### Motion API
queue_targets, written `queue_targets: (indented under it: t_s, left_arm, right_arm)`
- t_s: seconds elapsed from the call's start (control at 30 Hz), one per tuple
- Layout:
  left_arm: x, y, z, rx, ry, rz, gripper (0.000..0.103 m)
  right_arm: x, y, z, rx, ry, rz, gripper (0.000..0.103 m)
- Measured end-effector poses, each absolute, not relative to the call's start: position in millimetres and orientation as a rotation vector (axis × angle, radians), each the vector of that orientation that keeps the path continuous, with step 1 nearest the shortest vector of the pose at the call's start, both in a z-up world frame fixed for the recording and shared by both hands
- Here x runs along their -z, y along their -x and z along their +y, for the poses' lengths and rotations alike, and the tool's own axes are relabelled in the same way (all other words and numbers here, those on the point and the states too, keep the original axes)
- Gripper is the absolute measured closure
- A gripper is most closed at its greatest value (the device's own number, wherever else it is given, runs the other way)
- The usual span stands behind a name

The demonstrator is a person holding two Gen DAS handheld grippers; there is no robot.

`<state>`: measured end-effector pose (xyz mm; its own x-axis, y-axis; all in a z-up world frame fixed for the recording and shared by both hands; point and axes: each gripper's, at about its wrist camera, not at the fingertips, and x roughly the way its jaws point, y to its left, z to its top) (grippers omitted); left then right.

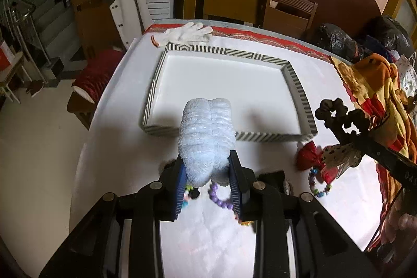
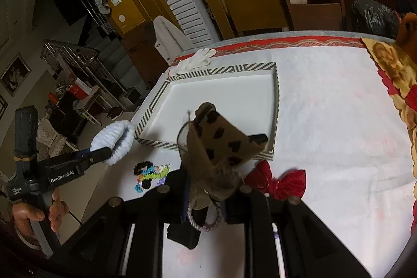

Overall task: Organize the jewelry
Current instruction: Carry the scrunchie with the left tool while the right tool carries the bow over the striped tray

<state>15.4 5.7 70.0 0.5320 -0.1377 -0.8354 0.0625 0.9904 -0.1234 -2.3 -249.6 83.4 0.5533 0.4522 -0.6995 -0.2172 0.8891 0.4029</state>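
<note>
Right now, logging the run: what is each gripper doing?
Left gripper: shut on the fluffy pale-blue scrunchie.
Right gripper: shut on the leopard-print bow.

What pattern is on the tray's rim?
Black-and-white diagonal stripes on the tray rim; clearest in the left wrist view.

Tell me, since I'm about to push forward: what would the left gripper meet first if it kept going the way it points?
Probably the striped tray: the left gripper, shut on the pale blue fuzzy scrunchie, aims over its near wall at the white floor. Depth is unclear.
</note>
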Motion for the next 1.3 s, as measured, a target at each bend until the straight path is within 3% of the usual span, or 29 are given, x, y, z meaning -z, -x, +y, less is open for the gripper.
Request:
queue_targets:
  t_s: [0.67,1.3]
  left_arm:
    - [-54,-96,1,0.101,0.026,1.000,0.080]
    - [9,-161,-13,0.155,0.099,1.129,0.079]
  right_arm:
    - [-69,-71,-237,-0.339,-0.311,0.937,0.084]
    - [12,-139,-236,-0.284,-0.436,1.092,0.084]
